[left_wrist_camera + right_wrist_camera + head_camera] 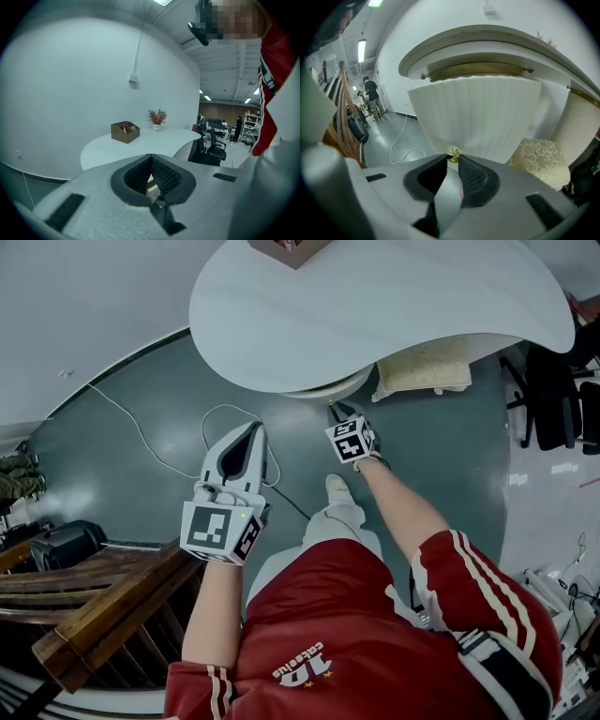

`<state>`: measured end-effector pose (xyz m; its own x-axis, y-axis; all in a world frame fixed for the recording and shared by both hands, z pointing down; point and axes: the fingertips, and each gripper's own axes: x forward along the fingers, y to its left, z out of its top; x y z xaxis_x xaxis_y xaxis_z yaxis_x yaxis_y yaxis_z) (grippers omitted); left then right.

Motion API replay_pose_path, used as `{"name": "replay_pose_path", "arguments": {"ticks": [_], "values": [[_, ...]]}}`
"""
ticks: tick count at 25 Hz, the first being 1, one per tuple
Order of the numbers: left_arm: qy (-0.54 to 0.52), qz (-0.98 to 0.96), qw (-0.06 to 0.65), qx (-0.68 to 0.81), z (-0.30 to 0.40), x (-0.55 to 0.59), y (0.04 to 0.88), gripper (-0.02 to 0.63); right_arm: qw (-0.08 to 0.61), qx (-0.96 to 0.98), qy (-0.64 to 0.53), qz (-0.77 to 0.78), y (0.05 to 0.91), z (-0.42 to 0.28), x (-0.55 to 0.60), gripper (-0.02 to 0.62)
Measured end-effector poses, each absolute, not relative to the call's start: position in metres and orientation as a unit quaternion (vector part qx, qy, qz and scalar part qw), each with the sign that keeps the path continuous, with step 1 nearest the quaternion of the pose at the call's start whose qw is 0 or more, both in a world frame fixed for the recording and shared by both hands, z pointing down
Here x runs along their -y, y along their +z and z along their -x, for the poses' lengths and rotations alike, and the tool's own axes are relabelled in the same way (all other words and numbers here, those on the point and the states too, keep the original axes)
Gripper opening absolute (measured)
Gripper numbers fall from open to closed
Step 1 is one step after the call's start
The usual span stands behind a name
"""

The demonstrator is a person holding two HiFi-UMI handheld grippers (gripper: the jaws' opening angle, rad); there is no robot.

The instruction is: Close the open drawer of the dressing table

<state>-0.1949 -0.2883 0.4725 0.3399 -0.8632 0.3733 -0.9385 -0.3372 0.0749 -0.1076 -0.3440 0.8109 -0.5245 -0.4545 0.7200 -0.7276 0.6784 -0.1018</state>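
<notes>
Drawer (478, 112) of the dressing table stands pulled out beneath the white tabletop (394, 306). Its ribbed front and small gold knob (453, 153) show only in the right gripper view, where the right gripper's (452, 159) jaws pinch that knob at their tips. The head view catches just a curved sliver of it. The left gripper (151, 158) hangs aside, jaws together on nothing, facing a brown box (125, 131) that the head view cuts off. A cable (141, 432) trails over the grey floor (141, 399).
</notes>
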Motion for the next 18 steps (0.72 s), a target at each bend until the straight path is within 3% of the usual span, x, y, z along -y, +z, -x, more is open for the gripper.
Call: {"name": "replay_pose_path", "arguments": {"ticks": [18], "values": [[0.153,-0.813,0.135,0.545,0.2,0.309,0.505,0.005,0.294,0.86,0.183,-0.375,0.809,0.124,0.389,0.078]]}}
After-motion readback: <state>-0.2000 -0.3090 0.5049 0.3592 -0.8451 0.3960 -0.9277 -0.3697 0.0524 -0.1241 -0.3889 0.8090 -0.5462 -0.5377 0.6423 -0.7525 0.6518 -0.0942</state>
